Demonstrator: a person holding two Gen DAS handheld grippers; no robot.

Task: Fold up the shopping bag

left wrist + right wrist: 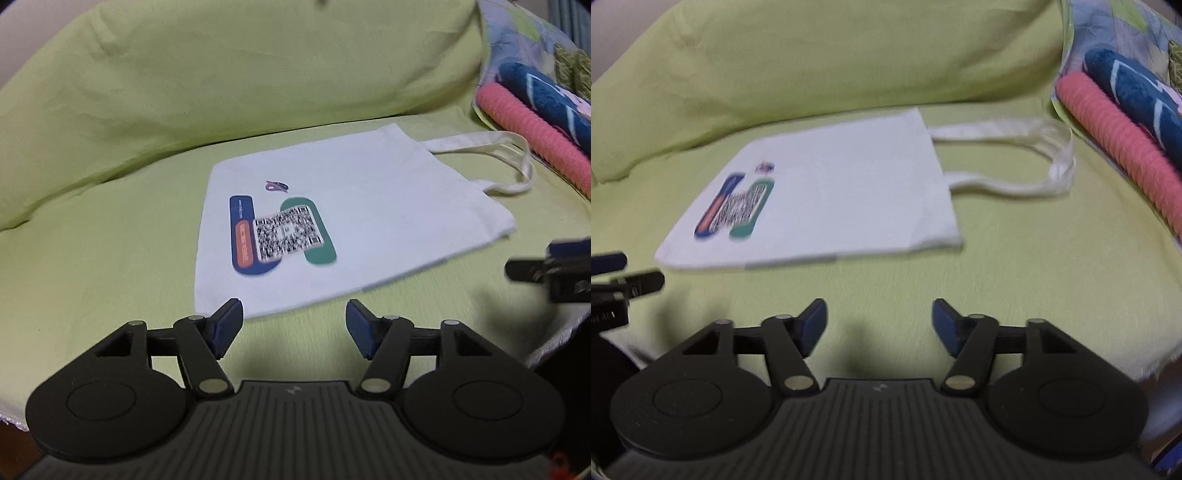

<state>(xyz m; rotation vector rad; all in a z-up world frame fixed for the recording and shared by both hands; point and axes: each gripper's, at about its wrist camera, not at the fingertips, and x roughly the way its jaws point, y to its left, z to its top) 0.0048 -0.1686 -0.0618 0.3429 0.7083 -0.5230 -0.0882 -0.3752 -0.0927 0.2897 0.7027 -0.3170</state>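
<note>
On the green sheet (110,240) a white shopping bag (369,221) lies flat and unfolded, its handles (1015,162) stretched toward the pink roll (1119,155). Near the bag's front edge, the left tool (294,325) and right tool (879,325) hover with fingers apart, holding nothing.

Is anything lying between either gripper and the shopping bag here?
Nothing visible. Only bare green cover separates the open left gripper and open right gripper from the flat white shopping bag.
</note>
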